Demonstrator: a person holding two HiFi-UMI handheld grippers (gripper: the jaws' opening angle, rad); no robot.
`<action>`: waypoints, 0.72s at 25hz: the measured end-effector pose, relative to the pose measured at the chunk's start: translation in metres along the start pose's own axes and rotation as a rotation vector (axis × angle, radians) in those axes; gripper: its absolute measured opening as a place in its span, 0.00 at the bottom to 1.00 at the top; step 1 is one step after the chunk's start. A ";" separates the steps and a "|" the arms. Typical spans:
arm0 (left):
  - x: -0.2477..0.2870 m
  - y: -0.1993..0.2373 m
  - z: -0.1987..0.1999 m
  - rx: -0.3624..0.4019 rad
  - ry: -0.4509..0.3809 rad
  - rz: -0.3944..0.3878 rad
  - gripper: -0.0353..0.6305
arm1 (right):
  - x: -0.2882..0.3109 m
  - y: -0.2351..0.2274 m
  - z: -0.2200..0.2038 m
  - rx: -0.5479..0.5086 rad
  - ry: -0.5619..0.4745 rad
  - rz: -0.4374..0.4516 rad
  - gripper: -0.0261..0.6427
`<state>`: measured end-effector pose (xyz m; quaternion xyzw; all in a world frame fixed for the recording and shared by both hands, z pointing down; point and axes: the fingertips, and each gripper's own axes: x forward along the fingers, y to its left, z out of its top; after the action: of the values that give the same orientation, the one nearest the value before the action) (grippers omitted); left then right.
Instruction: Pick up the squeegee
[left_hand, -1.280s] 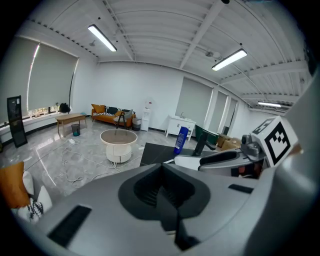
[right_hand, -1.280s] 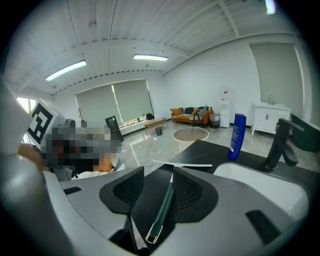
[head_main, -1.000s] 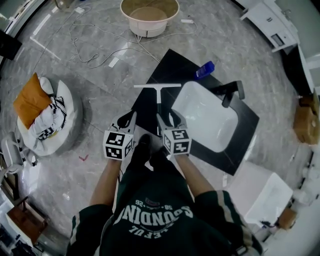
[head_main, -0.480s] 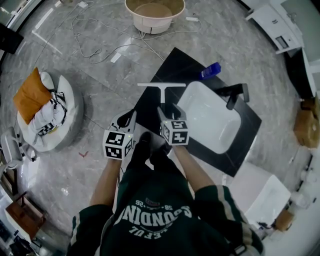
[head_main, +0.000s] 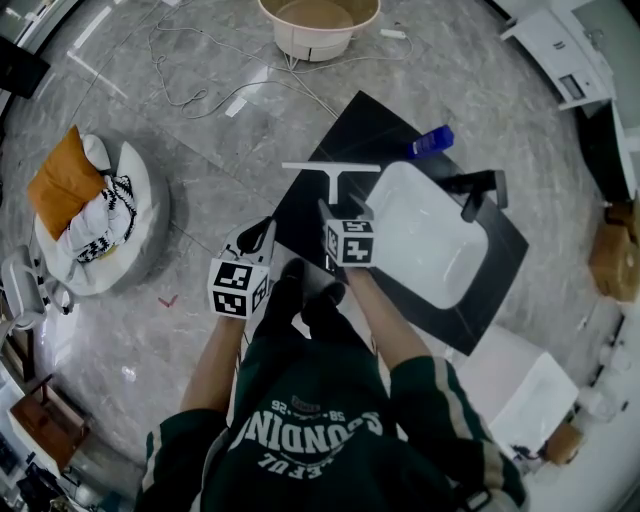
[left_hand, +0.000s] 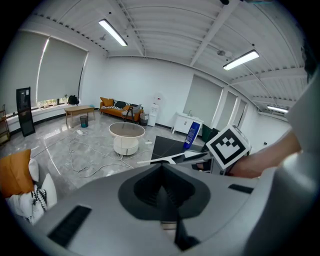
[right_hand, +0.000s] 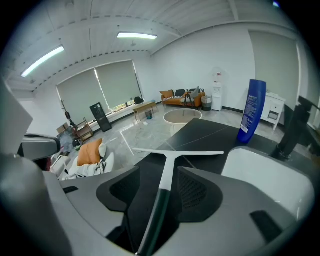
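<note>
Two jaws of my right gripper stand apart astride the white T-shaped squeegee, which lies just left of the white rectangular sink basin. My left gripper, farther left, has its jaws together. I can't read the label on the blue plastic bottle behind the basin.

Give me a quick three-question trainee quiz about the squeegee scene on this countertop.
1. True or false: the right tool is clamped shut on the squeegee.
2. Which stands on the black counter beyond the sink? A blue bottle; B red cup; C sponge.
3. Fill in: the left tool has its jaws ___.
Key: 1 false, jaws apart around its handle; 2 A; 3 together.
</note>
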<state>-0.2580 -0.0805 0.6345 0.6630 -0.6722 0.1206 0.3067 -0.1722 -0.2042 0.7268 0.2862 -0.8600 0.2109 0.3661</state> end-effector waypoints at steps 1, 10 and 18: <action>0.001 0.001 -0.001 -0.002 0.000 0.002 0.06 | 0.006 -0.001 -0.002 -0.007 0.016 0.001 0.35; -0.002 0.012 -0.003 -0.020 0.004 0.011 0.06 | 0.034 -0.017 -0.019 -0.031 0.142 -0.041 0.35; -0.002 0.021 -0.008 -0.030 0.014 0.021 0.06 | 0.043 -0.018 -0.026 -0.013 0.198 -0.033 0.26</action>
<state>-0.2765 -0.0722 0.6445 0.6504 -0.6786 0.1181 0.3201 -0.1718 -0.2171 0.7781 0.2757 -0.8162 0.2264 0.4545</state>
